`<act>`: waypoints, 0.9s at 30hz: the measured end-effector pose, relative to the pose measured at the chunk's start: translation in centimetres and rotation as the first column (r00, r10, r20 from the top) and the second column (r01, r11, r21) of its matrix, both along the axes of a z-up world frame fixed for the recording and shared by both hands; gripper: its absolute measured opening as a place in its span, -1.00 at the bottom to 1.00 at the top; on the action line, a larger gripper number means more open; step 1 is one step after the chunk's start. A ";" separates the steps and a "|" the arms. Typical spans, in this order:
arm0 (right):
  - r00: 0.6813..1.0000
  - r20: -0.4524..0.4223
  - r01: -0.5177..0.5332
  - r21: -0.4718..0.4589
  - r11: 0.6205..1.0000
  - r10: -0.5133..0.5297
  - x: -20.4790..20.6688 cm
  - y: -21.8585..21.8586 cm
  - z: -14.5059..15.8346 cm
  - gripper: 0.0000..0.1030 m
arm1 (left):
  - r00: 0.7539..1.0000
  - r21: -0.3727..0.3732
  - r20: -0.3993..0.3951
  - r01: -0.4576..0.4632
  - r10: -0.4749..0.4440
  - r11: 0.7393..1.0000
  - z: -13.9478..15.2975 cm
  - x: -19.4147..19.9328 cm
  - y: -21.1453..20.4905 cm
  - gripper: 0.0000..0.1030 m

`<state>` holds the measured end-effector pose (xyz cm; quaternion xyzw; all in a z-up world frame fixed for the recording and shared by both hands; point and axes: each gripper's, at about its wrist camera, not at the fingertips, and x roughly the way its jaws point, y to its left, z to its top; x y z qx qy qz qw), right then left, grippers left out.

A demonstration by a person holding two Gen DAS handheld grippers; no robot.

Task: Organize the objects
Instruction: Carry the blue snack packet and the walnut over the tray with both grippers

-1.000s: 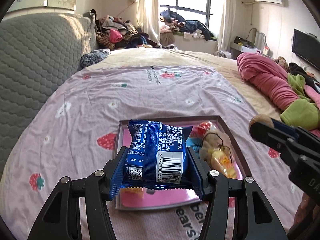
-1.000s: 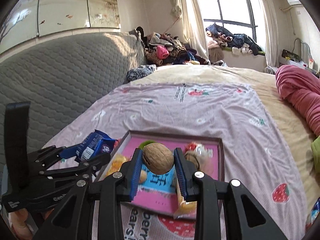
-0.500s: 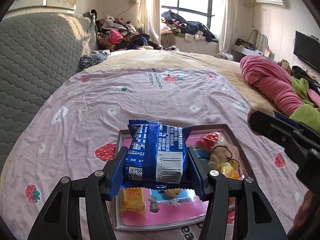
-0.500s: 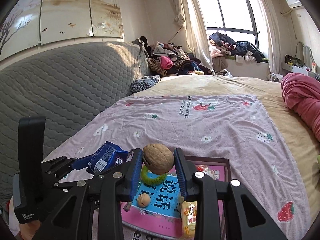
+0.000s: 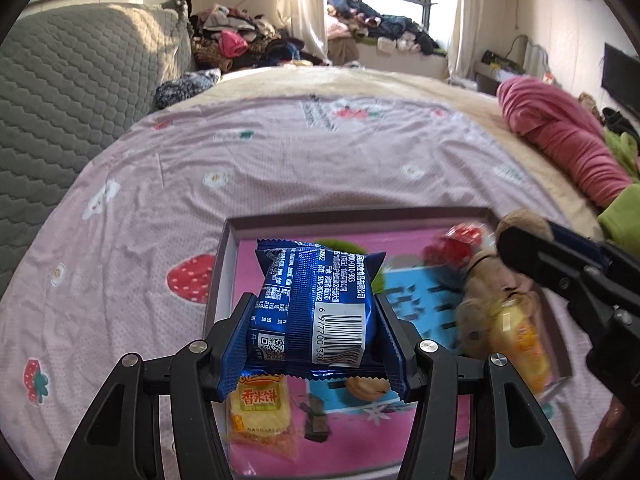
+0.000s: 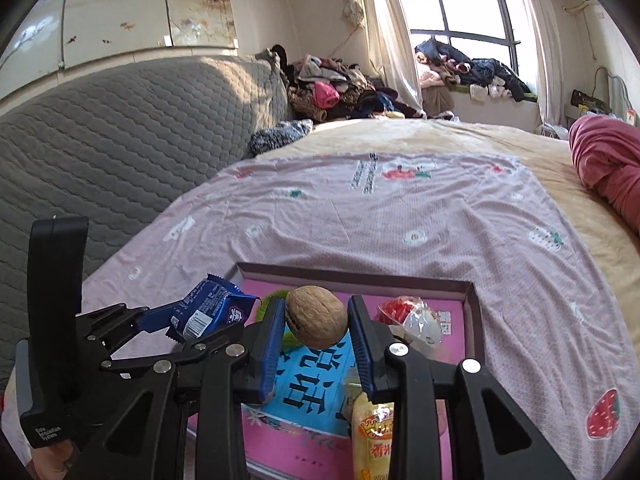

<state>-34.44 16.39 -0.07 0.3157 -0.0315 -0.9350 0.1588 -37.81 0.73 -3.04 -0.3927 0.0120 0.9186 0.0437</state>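
My left gripper (image 5: pixel 316 316) is shut on a blue snack packet (image 5: pixel 320 304) and holds it above the left part of a pink-lined box lid (image 5: pixel 360 216) on the bed. My right gripper (image 6: pixel 316 320) is shut on a walnut (image 6: pixel 316 322) above the same box (image 6: pixel 468 292). The blue packet also shows at the left of the right wrist view (image 6: pixel 208 314). In the box lie a yellow rice-cracker pack (image 5: pixel 260 412), a second walnut (image 5: pixel 366 388), a red-wrapped sweet (image 5: pixel 460 240), a brown plush toy (image 5: pixel 488 292), a yellow snack (image 5: pixel 516 340) and a green ring (image 6: pixel 268 306).
The box lies on a pink strawberry-print sheet (image 5: pixel 280 168). A grey quilted headboard (image 5: pixel 60 100) runs along the left. A pink rolled blanket (image 5: pixel 560 140) and green cloth (image 5: pixel 620 220) lie at the right. Clothes are piled at the far end (image 5: pixel 240 40).
Both grippers have pulled back and lifted over the box, so more of its inside shows. The packet and the walnut stay gripped.
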 end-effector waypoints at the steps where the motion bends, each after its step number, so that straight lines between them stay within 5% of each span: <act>1: 1.000 0.007 -0.001 0.005 1.000 0.001 -0.3 -0.1 -0.3 -0.36 | 1.000 0.001 0.009 -0.005 0.005 1.000 -0.5 -0.3 -0.2 0.14; 27: 0.978 0.208 -0.056 0.182 0.982 0.017 -4.3 -3.1 -7.8 -0.36 | 0.997 -0.051 0.073 -0.002 0.006 0.999 -3.1 -1.3 -0.3 0.15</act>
